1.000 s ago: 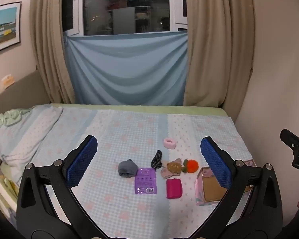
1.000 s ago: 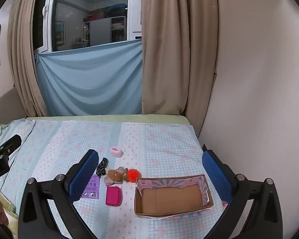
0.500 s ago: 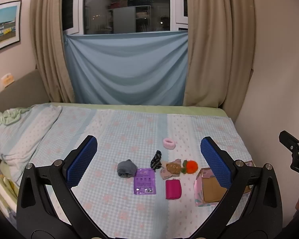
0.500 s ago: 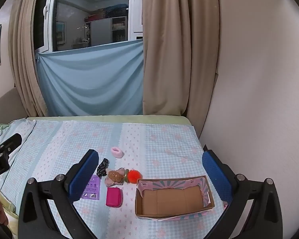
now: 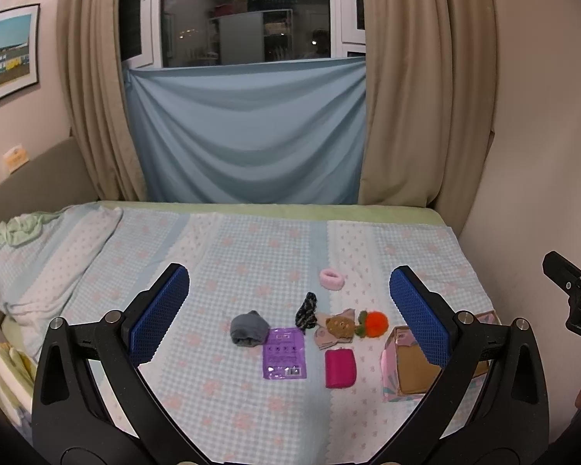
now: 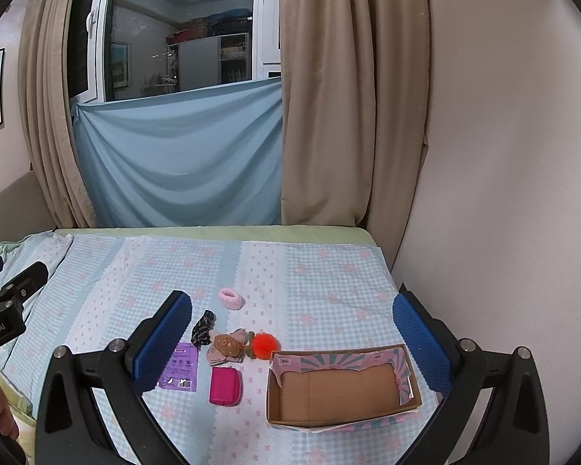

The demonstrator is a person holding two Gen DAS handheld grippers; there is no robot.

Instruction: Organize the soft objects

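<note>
Small soft items lie on the checked bedspread: a grey rolled sock (image 5: 248,328), a dark patterned scrunchie (image 5: 306,310), a pink fuzzy band (image 5: 331,279), a brown bear-faced piece (image 5: 339,327), an orange pom-pom (image 5: 375,322), a magenta pouch (image 5: 340,368) and a purple flat packet (image 5: 284,358). An empty cardboard box (image 6: 341,385) with a pink rim sits to their right. My left gripper (image 5: 289,312) hangs open well above and short of them. My right gripper (image 6: 292,333) is open too, above the box's near side.
The bed (image 5: 251,248) runs back to a blue cloth (image 5: 248,131) and beige curtains (image 5: 426,89) under a window. A wall (image 6: 503,155) bounds the bed's right side. A pillow bulge (image 5: 46,263) lies at the left.
Both views have shifted only slightly; the items sit a touch lower and nearer in the frame. Nothing was grasped or moved.
</note>
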